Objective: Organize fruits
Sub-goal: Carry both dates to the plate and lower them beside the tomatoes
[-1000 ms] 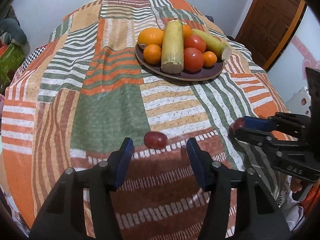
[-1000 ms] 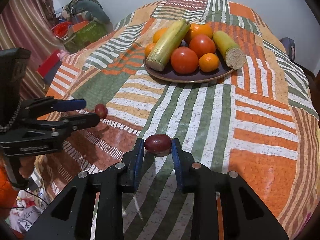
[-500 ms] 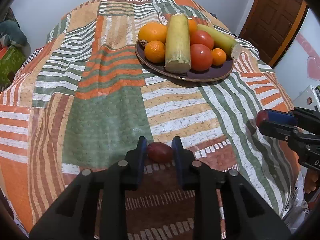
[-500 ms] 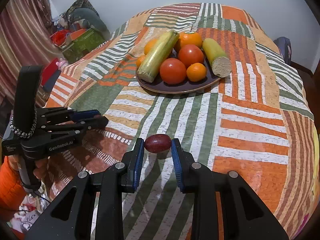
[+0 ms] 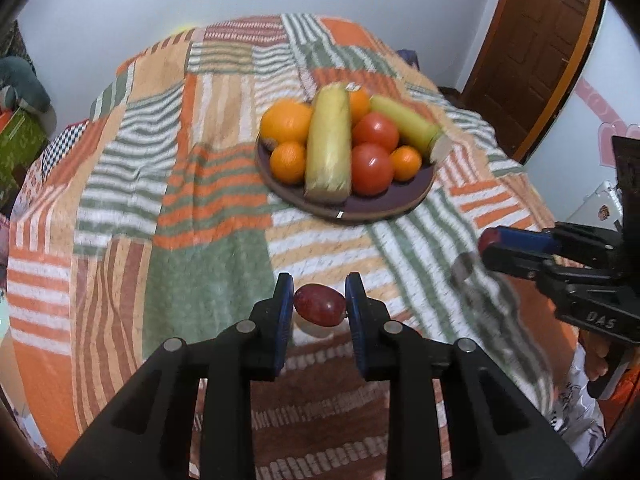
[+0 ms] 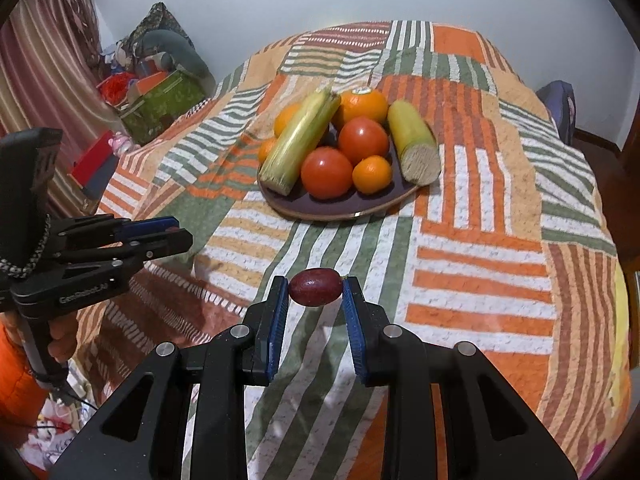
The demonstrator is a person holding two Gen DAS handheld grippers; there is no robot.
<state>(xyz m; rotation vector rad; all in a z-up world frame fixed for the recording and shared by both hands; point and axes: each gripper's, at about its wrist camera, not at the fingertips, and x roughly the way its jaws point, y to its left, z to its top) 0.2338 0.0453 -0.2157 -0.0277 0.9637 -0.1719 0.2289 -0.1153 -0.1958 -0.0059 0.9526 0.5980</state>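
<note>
My left gripper (image 5: pixel 319 308) is shut on a dark red grape (image 5: pixel 320 305) and holds it above the patchwork cloth (image 5: pixel 208 264). My right gripper (image 6: pixel 315 300) is shut on a second dark red grape (image 6: pixel 316 286), also lifted off the cloth. Each gripper shows from the side in the other view: the right gripper (image 5: pixel 494 246) at the right, the left gripper (image 6: pixel 176 234) at the left. A dark plate (image 5: pixel 376 206) farther back holds oranges (image 5: pixel 286 122), tomatoes (image 5: pixel 372 164) and two corn cobs (image 5: pixel 329 144); the plate also shows in the right wrist view (image 6: pixel 320 206).
The striped cloth covers a rounded surface that drops off at the edges. A wooden door (image 5: pixel 532 52) stands at the back right. Boxes and clutter (image 6: pixel 160 96) lie on the floor to the left. A white wall runs behind.
My left gripper closed on the grape that lay on the cloth and lifted it. Both grippers rose higher with their grapes; the plate looks farther away.
</note>
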